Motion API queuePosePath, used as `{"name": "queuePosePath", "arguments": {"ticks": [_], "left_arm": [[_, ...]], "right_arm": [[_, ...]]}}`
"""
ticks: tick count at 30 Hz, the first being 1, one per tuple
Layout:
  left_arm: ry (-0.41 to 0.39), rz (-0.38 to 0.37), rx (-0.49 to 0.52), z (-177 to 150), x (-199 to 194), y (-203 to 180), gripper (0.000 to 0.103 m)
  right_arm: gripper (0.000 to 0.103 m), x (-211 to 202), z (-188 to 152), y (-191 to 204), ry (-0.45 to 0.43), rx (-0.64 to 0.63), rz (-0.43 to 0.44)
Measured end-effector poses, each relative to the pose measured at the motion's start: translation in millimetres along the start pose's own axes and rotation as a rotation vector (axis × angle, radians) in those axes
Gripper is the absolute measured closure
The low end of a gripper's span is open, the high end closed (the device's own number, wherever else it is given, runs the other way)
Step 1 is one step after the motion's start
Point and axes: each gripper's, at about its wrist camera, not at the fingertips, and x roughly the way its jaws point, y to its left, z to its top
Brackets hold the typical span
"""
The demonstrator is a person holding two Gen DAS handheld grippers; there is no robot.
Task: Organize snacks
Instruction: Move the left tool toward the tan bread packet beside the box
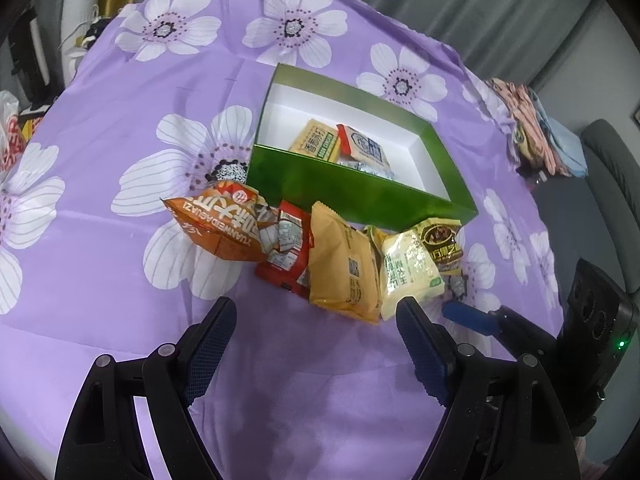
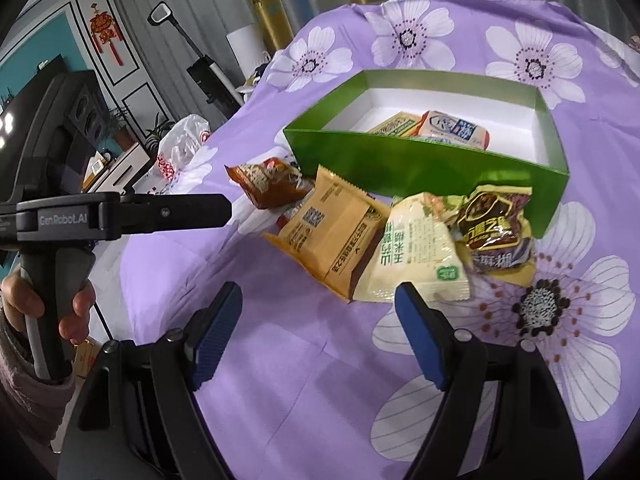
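Left gripper (image 1: 316, 344) is hovering wide open and empty; right gripper (image 2: 320, 332) likewise. Packets (image 1: 344, 268) are lying beside the green box (image 1: 360, 192): light, crinkly, probably slippery, so pinching a flat middle looks best.

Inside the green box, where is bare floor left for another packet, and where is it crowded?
In the green box, the packets cluster mid-floor against the near wall. White floor is bare at the left end, and at the right end. The snack row just outside the near wall is crowded.
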Motion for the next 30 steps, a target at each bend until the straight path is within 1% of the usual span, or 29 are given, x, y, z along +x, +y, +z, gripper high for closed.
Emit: {"name": "queuePosePath", "arguments": {"ticks": [19, 25, 30], "left_arm": [[0.017, -0.010, 0.020, 0, 18, 0, 0.021], [0.006, -0.021, 0.041, 5, 25, -4, 0.021], [-0.004, -0.026, 0.088, 8, 32, -15, 0.021]], "right_arm": [[0.024, 27, -1, -3, 0.045, 0.007, 0.022], [0.025, 39, 3, -3, 0.050, 0.002, 0.033], [0.027, 49, 5, -2, 0.056, 0.003, 0.046]]}}
